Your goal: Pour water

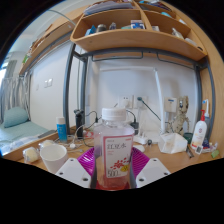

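A clear plastic bottle (112, 150) with a white cap and a pink and red label stands upright between my gripper's (112, 172) two fingers. Both magenta pads (88, 162) press on its sides, so the gripper is shut on it. The bottle's base is hidden below the fingers. A white cup (54, 156) sits on the desk to the left, just beyond the left finger.
A wooden desk (20, 150) runs under a bunk frame with a shelf (130, 40) above. A blue-capped small bottle (62, 130) stands at the left, crumpled white tissue (172, 143) and a red-capped bottle (200, 133) at the right. A bed shows at far left.
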